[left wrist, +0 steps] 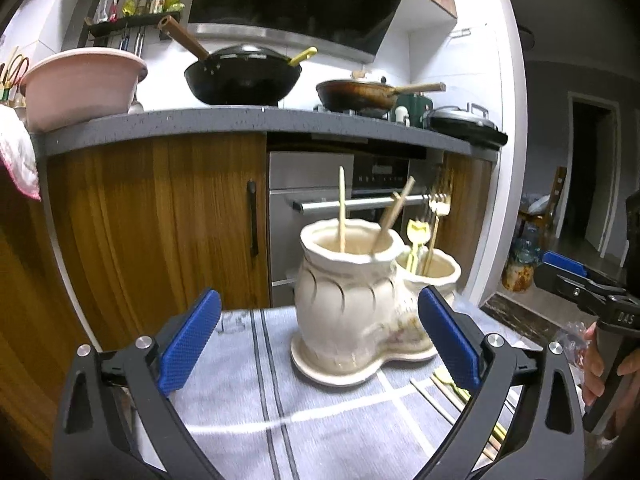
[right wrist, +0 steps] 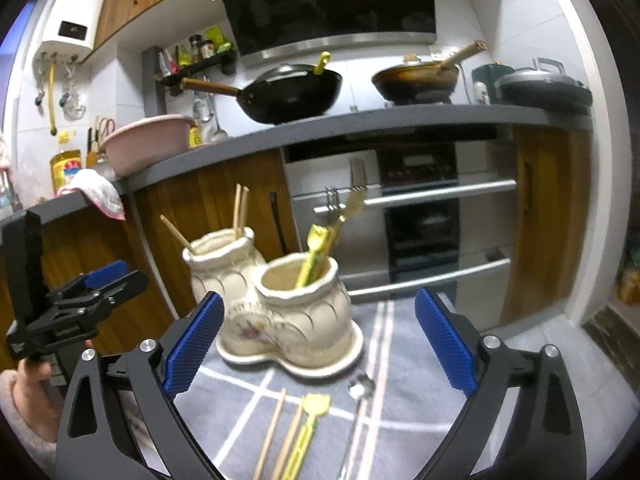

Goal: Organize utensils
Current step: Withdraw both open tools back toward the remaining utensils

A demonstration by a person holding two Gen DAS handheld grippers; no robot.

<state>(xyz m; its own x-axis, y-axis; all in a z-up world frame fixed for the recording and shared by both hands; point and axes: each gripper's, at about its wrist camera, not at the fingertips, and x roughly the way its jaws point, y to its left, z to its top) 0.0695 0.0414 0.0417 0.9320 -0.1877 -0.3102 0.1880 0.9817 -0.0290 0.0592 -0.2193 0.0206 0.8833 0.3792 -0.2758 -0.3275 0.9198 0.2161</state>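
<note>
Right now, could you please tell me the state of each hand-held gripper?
Left hand-held gripper: open, holding nothing; the ceramic holder stands ahead of its pads.
Right hand-held gripper: open, holding nothing.

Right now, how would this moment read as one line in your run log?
left tool: open, empty | right tool: open, empty | holder: chopsticks, forks inside | cloth: chopsticks, spoon left

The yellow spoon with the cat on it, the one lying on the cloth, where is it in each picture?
Left wrist view: yellow cat spoon low right, mostly hidden behind the left gripper's right finger.
Right wrist view: yellow cat spoon bottom centre, between the chopsticks and a metal spoon.
Shared landmark: cream double holder.
</note>
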